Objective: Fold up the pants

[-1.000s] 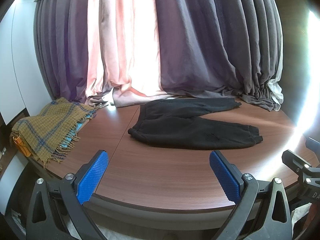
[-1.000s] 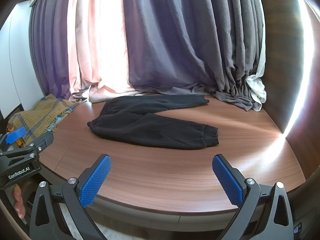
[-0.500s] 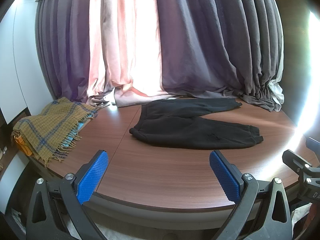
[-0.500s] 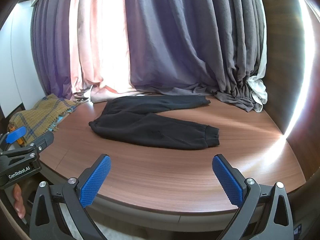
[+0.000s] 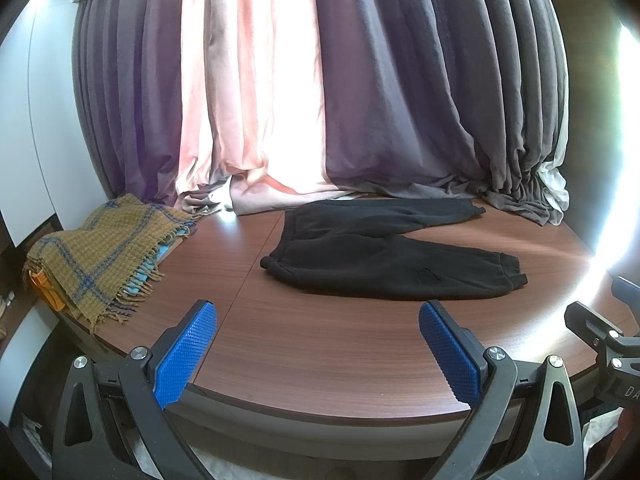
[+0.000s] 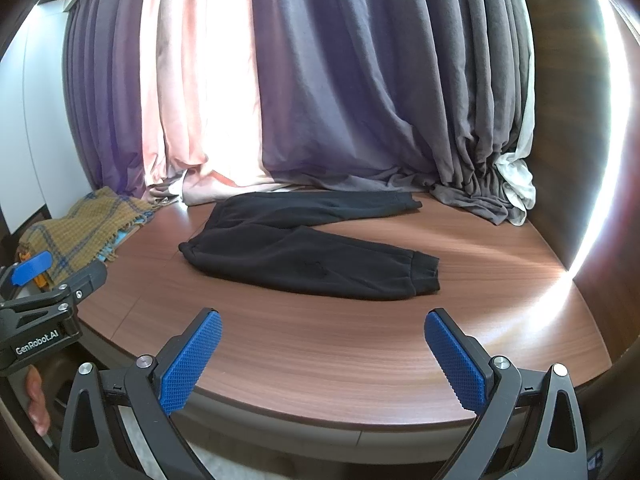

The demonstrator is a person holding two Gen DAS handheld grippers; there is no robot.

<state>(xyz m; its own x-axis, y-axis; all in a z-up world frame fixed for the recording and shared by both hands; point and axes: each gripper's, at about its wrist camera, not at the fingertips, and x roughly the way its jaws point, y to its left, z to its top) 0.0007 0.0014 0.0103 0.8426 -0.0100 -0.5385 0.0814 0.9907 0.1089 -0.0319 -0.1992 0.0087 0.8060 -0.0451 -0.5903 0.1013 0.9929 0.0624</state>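
Note:
Black pants [image 5: 384, 256] [image 6: 304, 252] lie spread on a brown wooden table [image 5: 320, 344] [image 6: 320, 344], waistband to the left, both cuffed legs pointing right and splayed apart. My left gripper [image 5: 318, 344] hovers open over the table's near edge, well short of the pants, nothing between its blue pads. My right gripper [image 6: 322, 350] is likewise open and empty at the near edge, a good way from the near leg. Each gripper's body shows at the side of the other's view.
A mustard plaid blanket [image 5: 100, 256] [image 6: 76, 232] with fringe lies folded at the table's left end. Purple, pink and grey curtains [image 5: 360, 100] [image 6: 340, 92] hang behind and pool onto the far edge. A wood wall [image 6: 580, 140] closes the right side.
Both views have tilted very slightly; the pants sit marginally higher in frame. Grippers stay open and nothing on the table has moved.

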